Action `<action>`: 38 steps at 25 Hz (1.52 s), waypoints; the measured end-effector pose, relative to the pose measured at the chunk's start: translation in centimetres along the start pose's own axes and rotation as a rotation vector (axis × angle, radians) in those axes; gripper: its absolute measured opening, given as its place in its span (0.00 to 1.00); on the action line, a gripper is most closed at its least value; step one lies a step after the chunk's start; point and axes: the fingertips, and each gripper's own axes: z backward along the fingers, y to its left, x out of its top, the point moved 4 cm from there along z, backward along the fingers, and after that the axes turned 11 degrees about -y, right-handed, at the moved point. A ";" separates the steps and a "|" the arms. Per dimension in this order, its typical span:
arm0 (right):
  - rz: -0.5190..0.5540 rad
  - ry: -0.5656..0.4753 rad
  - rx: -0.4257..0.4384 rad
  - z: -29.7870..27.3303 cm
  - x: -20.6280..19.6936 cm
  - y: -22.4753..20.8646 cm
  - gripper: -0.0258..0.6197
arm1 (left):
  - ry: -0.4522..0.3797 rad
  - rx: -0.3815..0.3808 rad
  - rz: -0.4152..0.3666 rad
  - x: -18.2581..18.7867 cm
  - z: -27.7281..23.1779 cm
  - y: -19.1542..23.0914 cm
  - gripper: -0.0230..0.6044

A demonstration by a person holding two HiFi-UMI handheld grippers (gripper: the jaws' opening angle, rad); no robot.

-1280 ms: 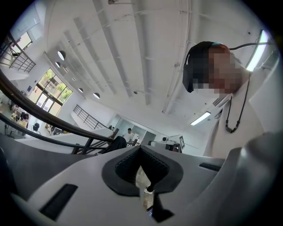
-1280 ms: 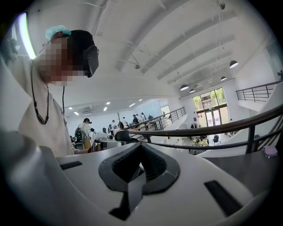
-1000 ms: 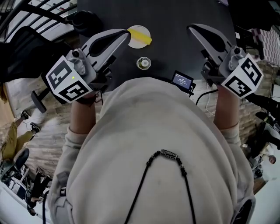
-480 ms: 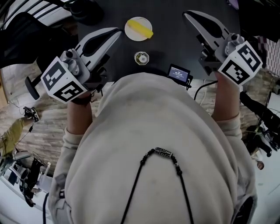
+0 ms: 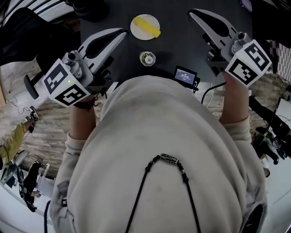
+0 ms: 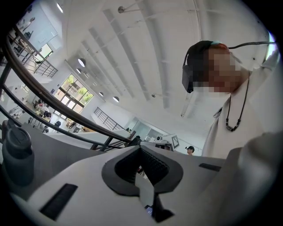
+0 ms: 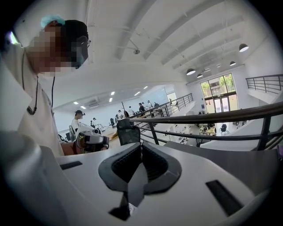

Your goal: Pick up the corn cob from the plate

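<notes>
Corn cob sits between left gripper and right gripper, fingers clenched empty.

Your yellow corn cob lies on the round white plate, far between left gripper and right gripper.

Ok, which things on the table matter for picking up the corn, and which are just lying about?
For the job:
- corn cob
- plate
- left tool and right tool, both shut, empty

Lying about:
- small round item
- screen device
- cable
</notes>
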 end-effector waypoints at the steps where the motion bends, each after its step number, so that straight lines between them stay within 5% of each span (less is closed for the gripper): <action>1: 0.001 0.001 0.002 0.0 0.1 0.0 0.07 | -0.001 0.001 -0.002 0.1 0.0 -0.2 0.04; 9: 0.016 0.020 0.014 -1.3 -0.7 0.9 0.07 | -0.020 0.016 -0.001 -0.1 2.0 -0.1 0.04; 15: 0.144 0.139 -0.114 -2.5 -5.1 1.6 0.07 | -0.137 -0.119 0.091 -5.8 5.3 4.0 0.04; 28: 0.120 0.214 -0.081 -5.4 -7.8 -0.7 0.08 | -0.154 -0.034 0.114 -6.9 7.9 4.9 0.04; 38: 0.113 0.290 -0.024 -7.9 -10.5 -2.1 0.24 | -0.183 0.037 0.140 -7.7 9.5 5.9 0.04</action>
